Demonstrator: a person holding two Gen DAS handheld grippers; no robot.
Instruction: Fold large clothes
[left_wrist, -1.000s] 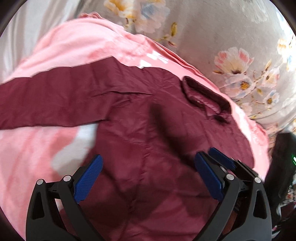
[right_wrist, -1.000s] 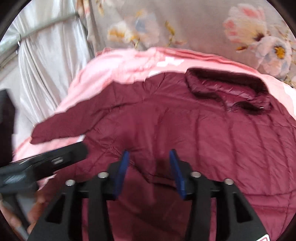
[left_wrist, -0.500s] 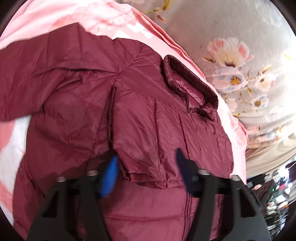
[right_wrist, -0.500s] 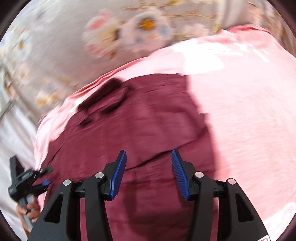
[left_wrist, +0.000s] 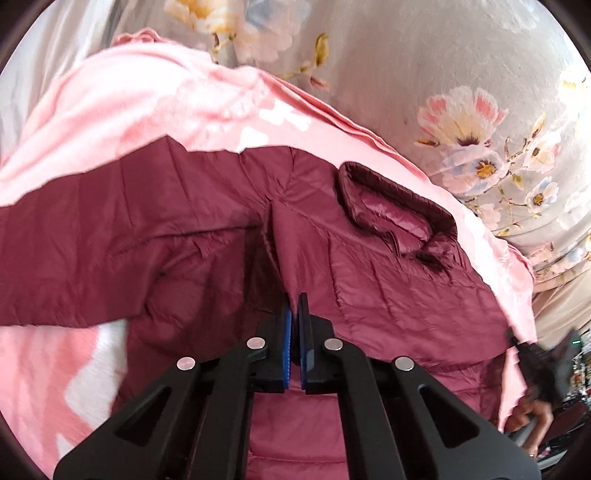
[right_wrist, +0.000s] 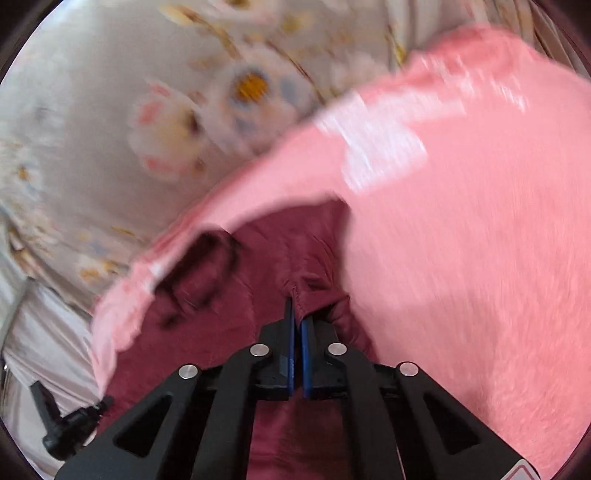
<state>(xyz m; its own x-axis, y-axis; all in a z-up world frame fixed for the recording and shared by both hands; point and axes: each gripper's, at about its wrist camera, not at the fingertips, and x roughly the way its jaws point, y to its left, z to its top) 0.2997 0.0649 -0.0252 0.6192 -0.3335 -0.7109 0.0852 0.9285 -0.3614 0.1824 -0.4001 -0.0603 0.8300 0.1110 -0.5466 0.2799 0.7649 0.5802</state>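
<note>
A maroon puffer jacket (left_wrist: 388, 280) lies front up on a pink blanket (left_wrist: 129, 118), collar (left_wrist: 399, 210) toward the far right, one sleeve (left_wrist: 74, 229) stretched out to the left. My left gripper (left_wrist: 294, 306) is shut on a raised fold of the jacket near the sleeve seam. In the right wrist view, which is motion-blurred, my right gripper (right_wrist: 297, 314) is shut on a pinched ridge of the jacket (right_wrist: 221, 314) beside its edge. The right gripper also shows at the far right of the left wrist view (left_wrist: 543, 365).
The pink blanket (right_wrist: 461, 240) covers the bed and spreads wide to the right of the jacket. A grey floral sheet (left_wrist: 443, 74) lies beyond it. Pale fabric (right_wrist: 33, 332) hangs at the left. The left gripper shows at the lower left of the right wrist view (right_wrist: 66, 424).
Both grippers were open above the jacket and have closed on folds of its fabric. The right gripper swung toward the jacket's right edge; the left shifted back toward the sleeve seam.
</note>
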